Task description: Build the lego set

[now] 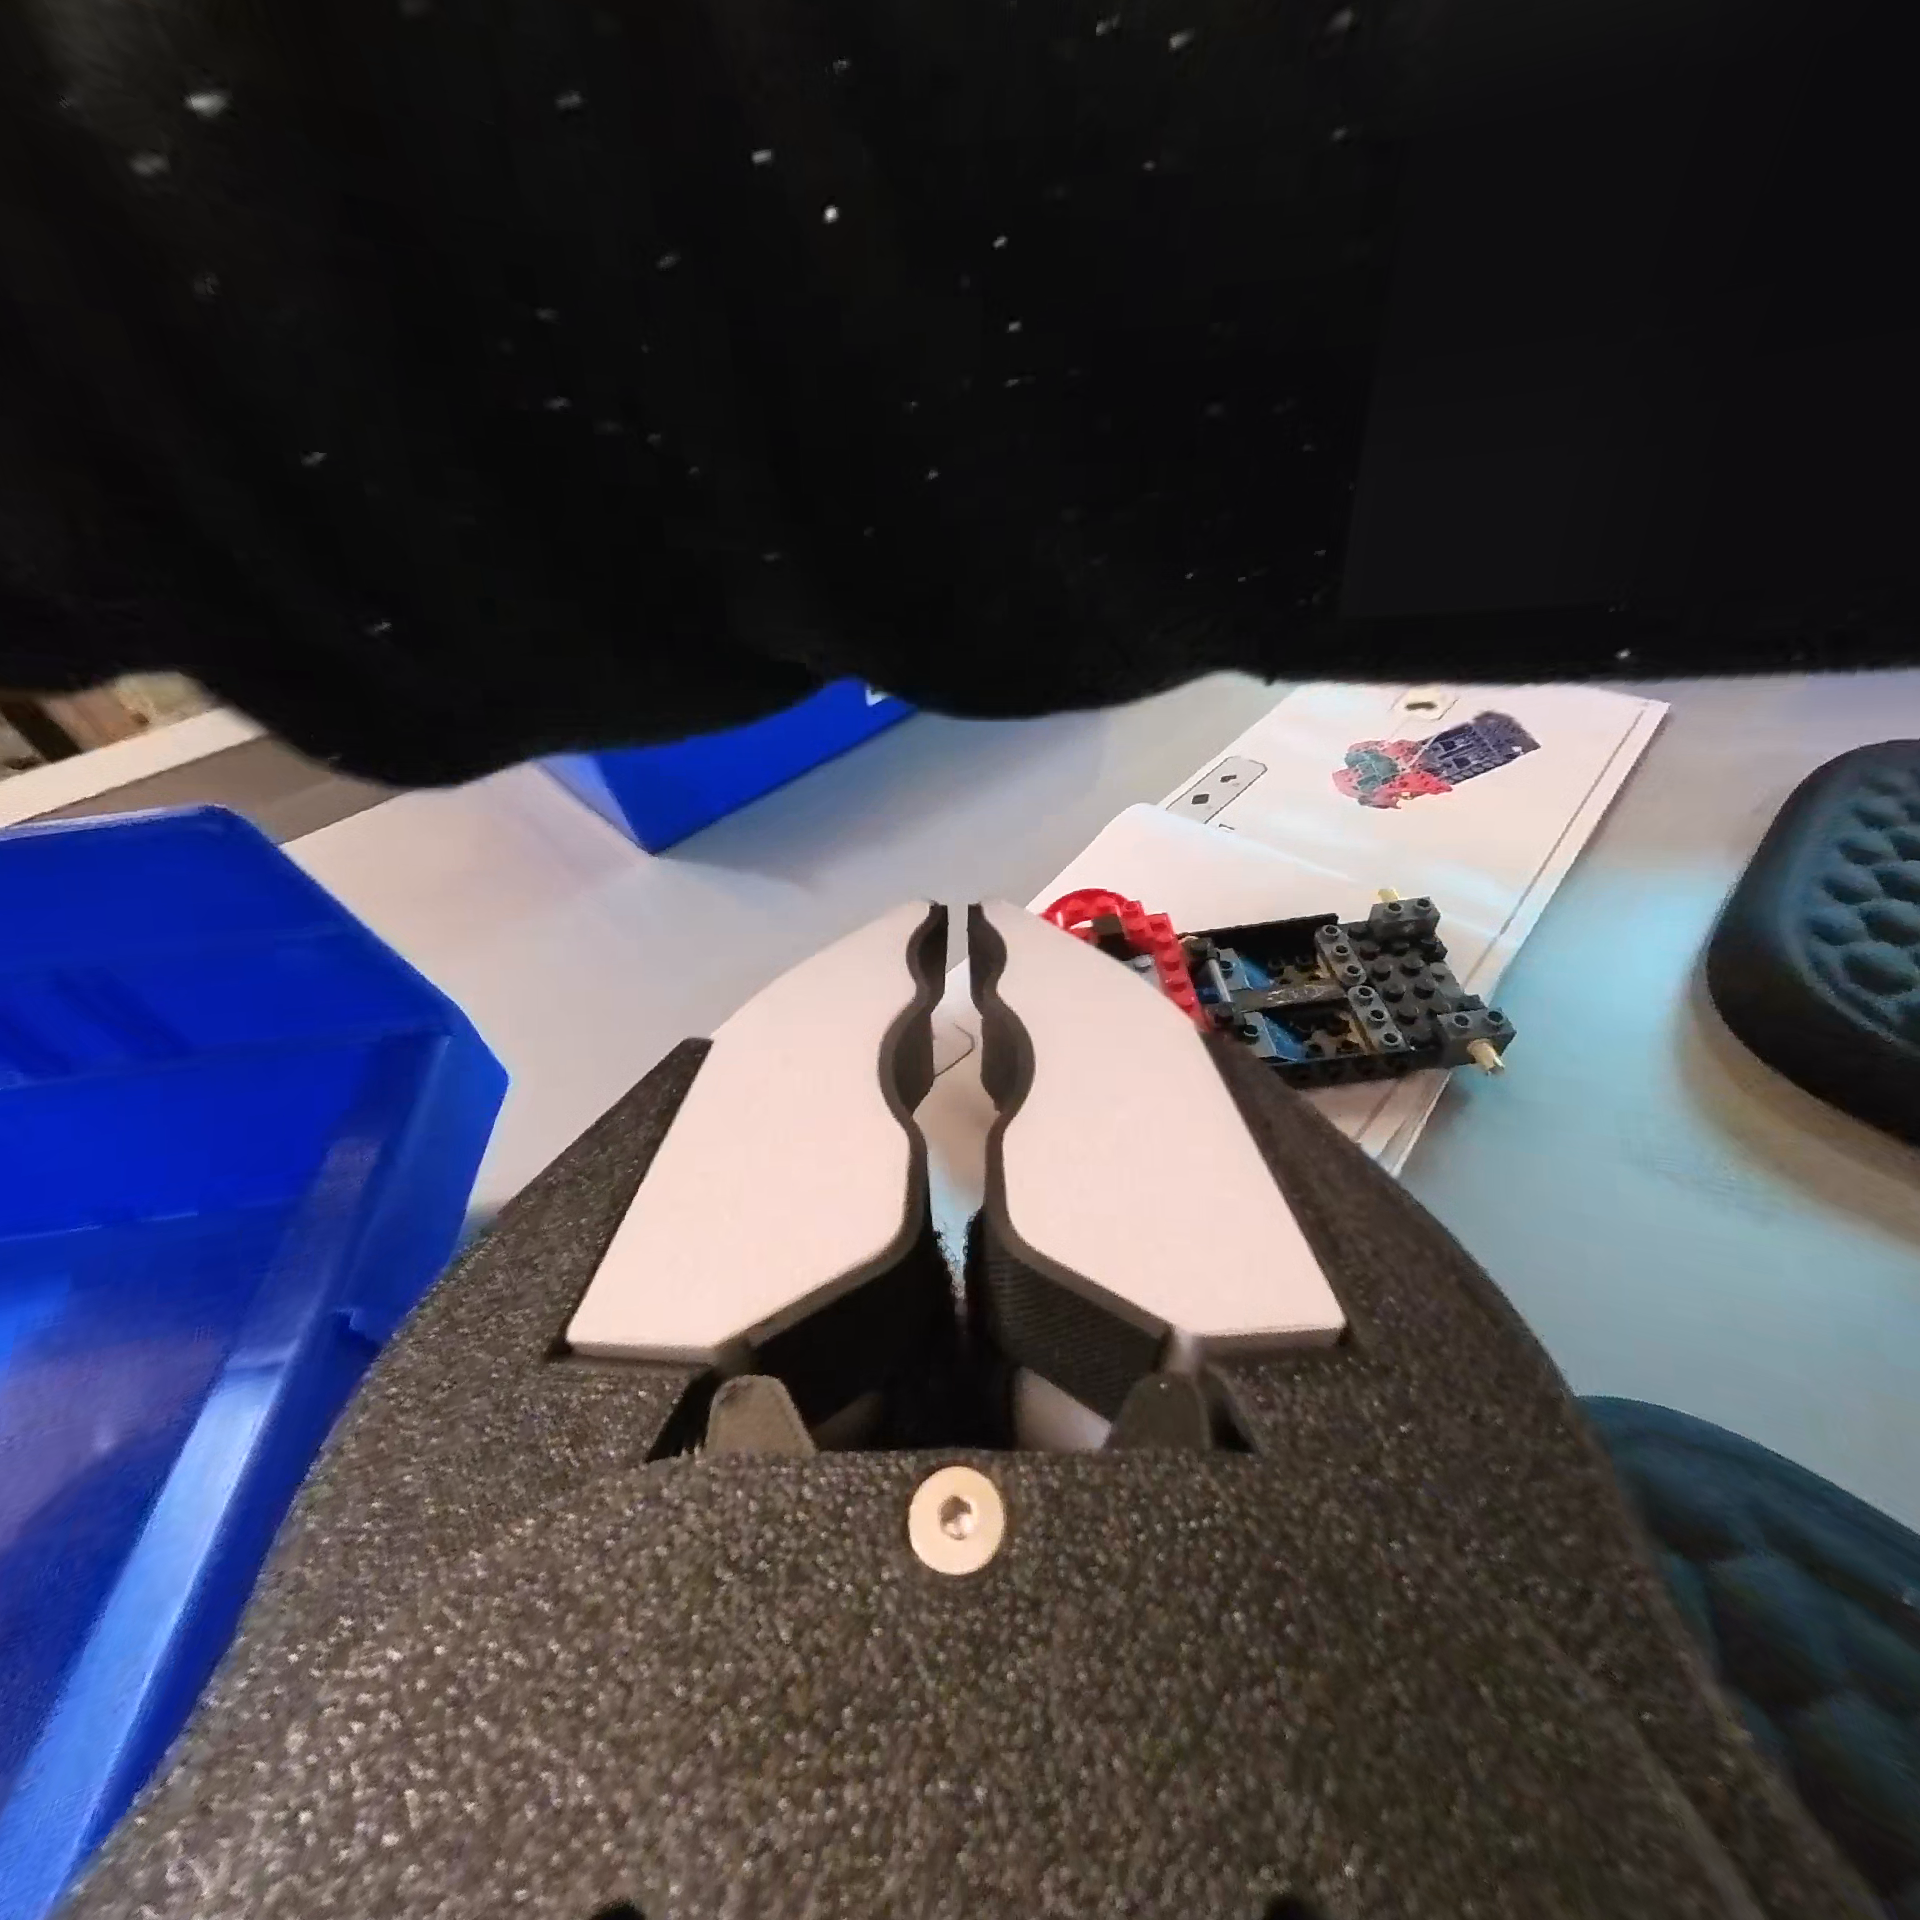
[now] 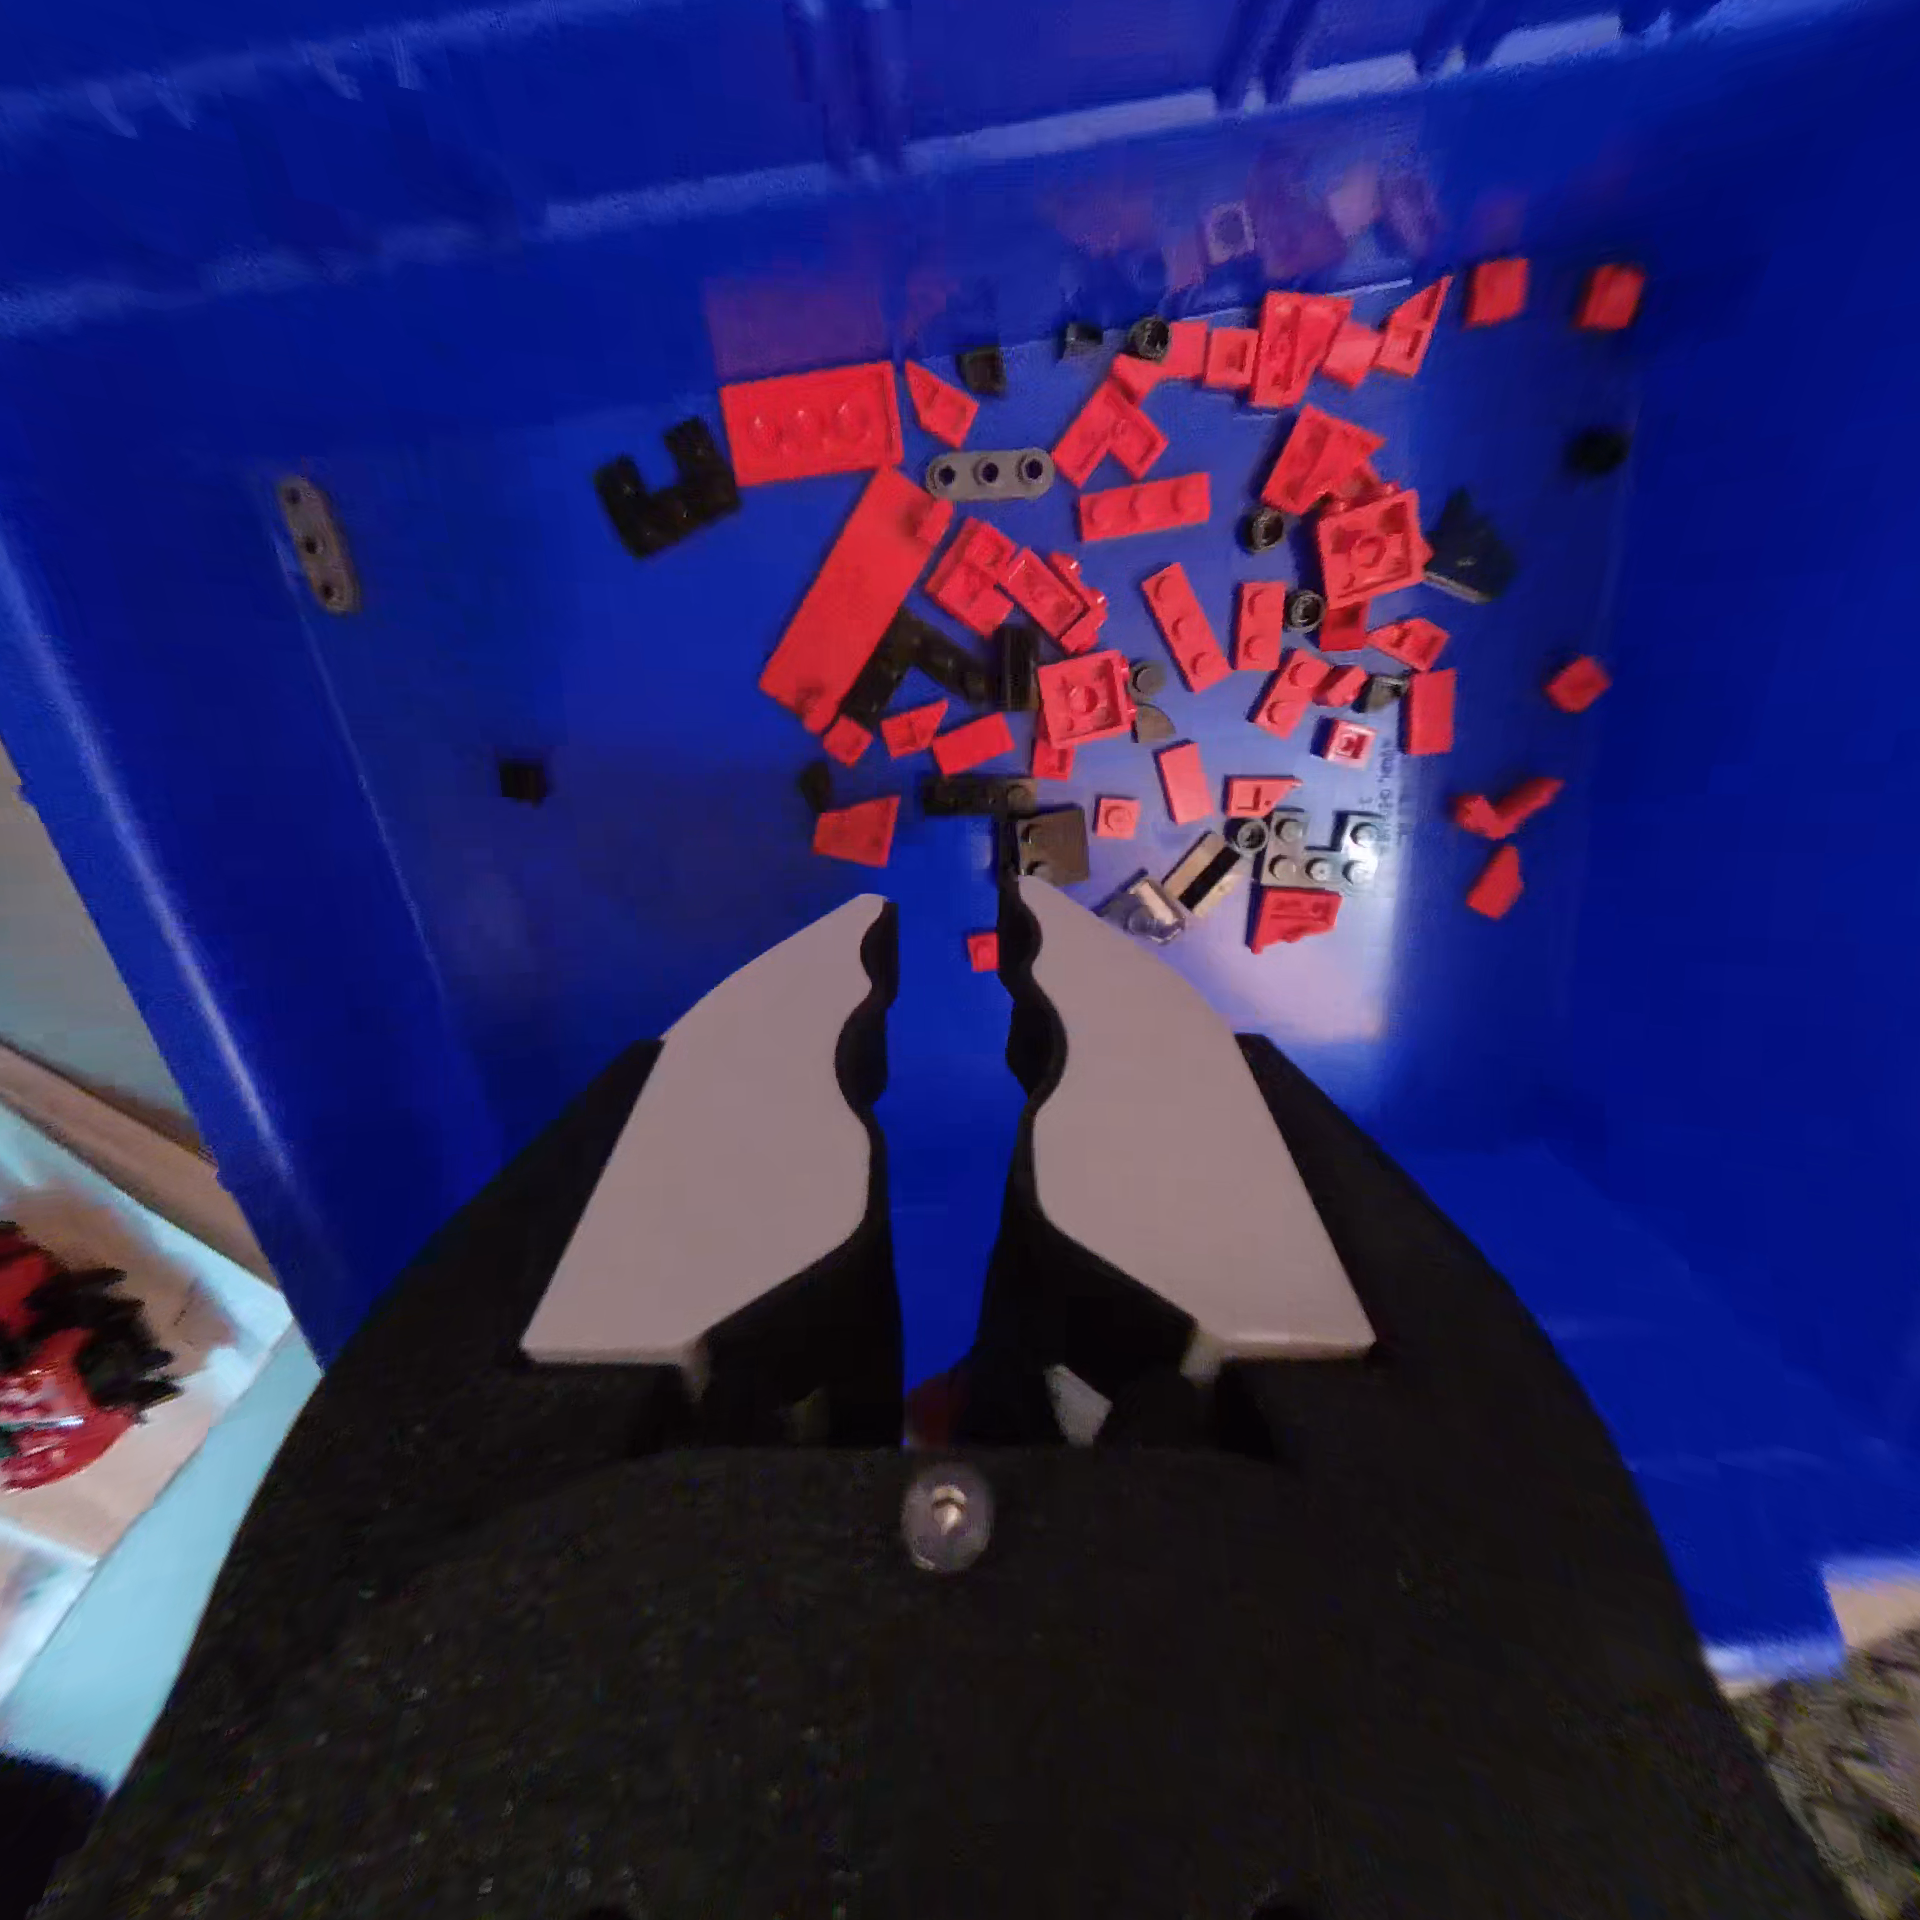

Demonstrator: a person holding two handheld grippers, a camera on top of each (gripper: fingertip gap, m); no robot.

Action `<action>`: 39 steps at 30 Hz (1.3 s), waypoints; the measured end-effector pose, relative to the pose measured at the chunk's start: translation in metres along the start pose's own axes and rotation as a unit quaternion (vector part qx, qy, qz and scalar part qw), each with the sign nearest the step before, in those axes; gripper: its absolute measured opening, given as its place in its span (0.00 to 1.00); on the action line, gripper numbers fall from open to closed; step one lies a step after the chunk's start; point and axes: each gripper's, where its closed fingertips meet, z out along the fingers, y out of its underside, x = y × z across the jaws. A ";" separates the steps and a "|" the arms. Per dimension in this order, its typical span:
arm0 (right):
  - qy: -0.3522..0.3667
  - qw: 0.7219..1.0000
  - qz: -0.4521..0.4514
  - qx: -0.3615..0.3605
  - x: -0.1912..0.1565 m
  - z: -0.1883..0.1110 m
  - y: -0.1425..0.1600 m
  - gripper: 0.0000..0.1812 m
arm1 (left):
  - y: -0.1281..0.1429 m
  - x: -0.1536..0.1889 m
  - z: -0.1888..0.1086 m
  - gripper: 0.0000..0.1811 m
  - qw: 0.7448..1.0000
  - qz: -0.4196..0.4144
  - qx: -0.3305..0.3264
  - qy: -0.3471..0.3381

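1. My right tool (image 2: 948,914) hangs inside the blue bin (image 2: 416,364), pointing down at its floor. Its fingers stand a little apart with nothing between them.
2. The loose Lego pieces (image 2: 1143,582) lie scattered on the bin floor ahead of the tips and mostly off to the right side, red plates and tiles mixed with black ones.
3. Nearest to the tips is a small black plate (image 2: 1051,840), just ahead of my right finger and slightly right of the gap. A tiny red piece (image 2: 982,949) lies just beside that same finger.
4. The long red plate (image 2: 857,592) lies farther ahead, its long axis running up and slightly to the right, slanted against my closing line.
5. My left tool (image 1: 958,914) is outside the bin, low over the tabletop (image 1: 1558,1247), fingers nearly pressed together with only a thin slit showing; it holds nothing that I can see.
6. The partly built car chassis (image 1: 1340,987), black with blue and a red front, rests on the instruction sheet (image 1: 1455,800), just ahead and right of my left tool.
7. I judge the right tool is the one placed to pick: a short move forward and right would straddle the black plate.
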 end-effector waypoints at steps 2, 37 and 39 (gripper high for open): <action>-0.007 1.000 0.008 -0.020 0.010 0.007 0.003 0.13 | -0.001 0.002 0.000 0.02 1.000 0.005 0.000 0.004; -0.089 0.911 0.184 0.358 -0.168 -0.162 0.031 0.09 | -0.033 -0.019 -0.017 0.19 0.992 0.027 0.087 -0.088; -0.111 0.872 0.234 0.415 -0.203 -0.172 0.048 0.09 | -0.048 -0.019 -0.024 0.22 0.982 0.072 0.126 -0.120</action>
